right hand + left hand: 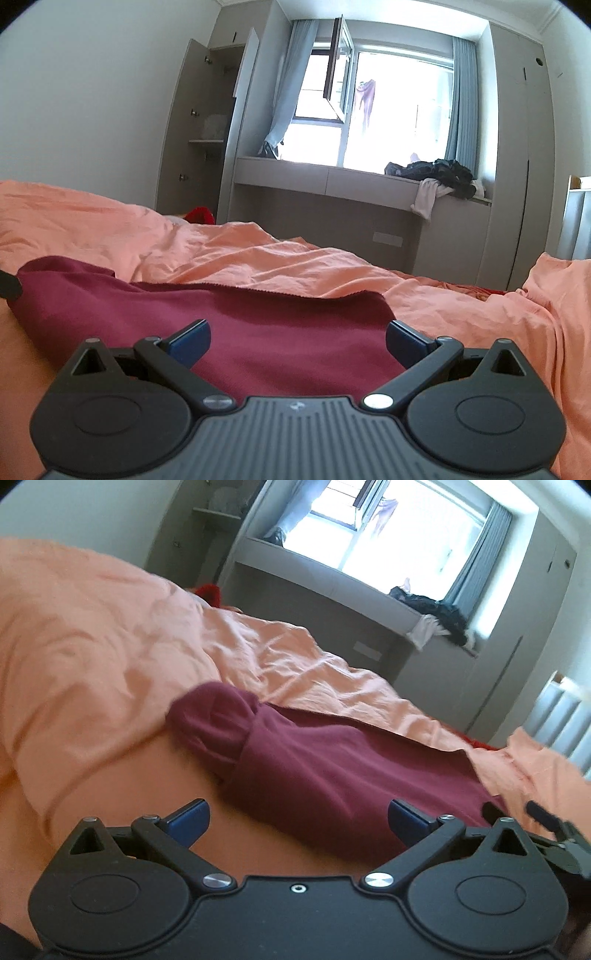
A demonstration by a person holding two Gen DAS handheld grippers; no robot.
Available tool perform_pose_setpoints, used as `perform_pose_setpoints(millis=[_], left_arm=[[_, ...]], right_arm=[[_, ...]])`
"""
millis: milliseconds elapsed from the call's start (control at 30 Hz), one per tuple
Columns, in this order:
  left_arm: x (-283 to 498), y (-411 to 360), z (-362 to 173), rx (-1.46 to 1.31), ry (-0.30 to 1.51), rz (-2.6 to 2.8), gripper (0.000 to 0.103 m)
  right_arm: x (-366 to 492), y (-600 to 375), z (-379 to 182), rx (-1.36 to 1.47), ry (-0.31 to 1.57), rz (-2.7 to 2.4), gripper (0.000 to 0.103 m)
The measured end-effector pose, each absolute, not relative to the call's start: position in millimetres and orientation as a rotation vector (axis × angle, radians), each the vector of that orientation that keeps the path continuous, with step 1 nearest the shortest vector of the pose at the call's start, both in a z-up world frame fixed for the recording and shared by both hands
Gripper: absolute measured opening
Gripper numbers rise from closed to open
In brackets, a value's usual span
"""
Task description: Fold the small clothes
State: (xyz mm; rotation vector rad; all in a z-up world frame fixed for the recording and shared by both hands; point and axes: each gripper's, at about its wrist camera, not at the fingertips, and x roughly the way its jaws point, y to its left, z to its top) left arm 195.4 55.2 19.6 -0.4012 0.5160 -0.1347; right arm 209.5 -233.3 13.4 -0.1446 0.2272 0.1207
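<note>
A maroon garment [229, 321] lies on the orange bedsheet [295, 266], its left end apparently bunched. The left gripper [297, 821] and right gripper [297, 341] hover near it, jaws spread wide, holding nothing.

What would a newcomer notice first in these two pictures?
First, the maroon garment lying on the rumpled orange bedding, just ahead of both open grippers, the left and the right. Next, the bright window behind the bed, with a pile of dark clothes on its ledge.
</note>
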Motion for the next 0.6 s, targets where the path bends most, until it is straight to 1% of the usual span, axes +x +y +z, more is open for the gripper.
perform_pose_setpoints(millis=[100, 267, 600], left_arm=[[198.5, 57.5, 5.5, -0.457, 0.513, -0.213, 0.102], [199.1, 56.2, -10.9, -0.482, 0.429, -0.244, 0.102], [195.4, 65.7, -23.3, -0.548, 0.391, -0.258, 0.102]], right_arm=[[213.2, -230.7, 10.1, -0.146, 0.229, 0.111, 0.103], [220.9, -228.8, 5.6, -0.129, 0.239, 0.098, 0.103], [229.7, -212.1, -12.8, -0.171, 0.287, 0.139, 0.103]])
